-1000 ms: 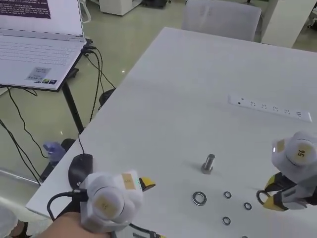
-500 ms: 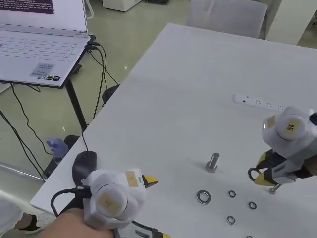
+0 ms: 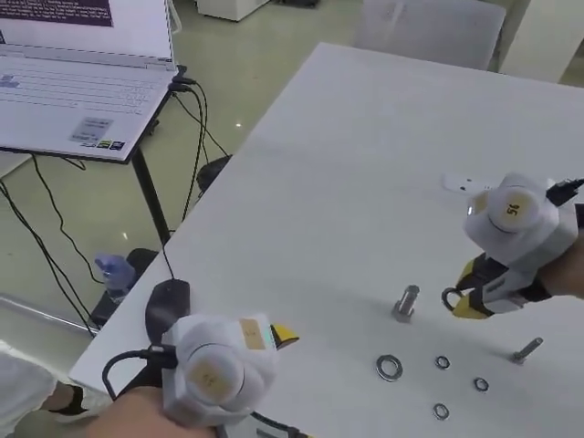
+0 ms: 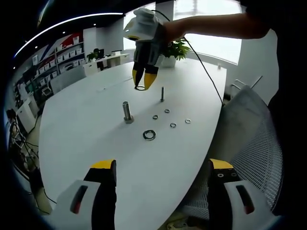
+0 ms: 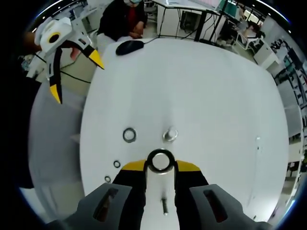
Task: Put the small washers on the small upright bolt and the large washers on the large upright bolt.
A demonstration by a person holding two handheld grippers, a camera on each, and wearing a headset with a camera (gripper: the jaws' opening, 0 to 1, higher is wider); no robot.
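The right gripper [image 3: 456,303] is clamped on a large washer [image 5: 160,160], at the big bolt's [image 3: 406,302] three o'clock, seemingly just above the table [image 3: 347,182]. The left gripper [image 4: 162,165] gapes wide, holding nothing.

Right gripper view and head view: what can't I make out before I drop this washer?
- Small upright bolt: right gripper view, partly hidden between the jaws of the right hand-held gripper.
- Small washers: head view, bottom edge may cut the group; count unsure.
- Large upright bolt: head view, too blurred to read its threads.
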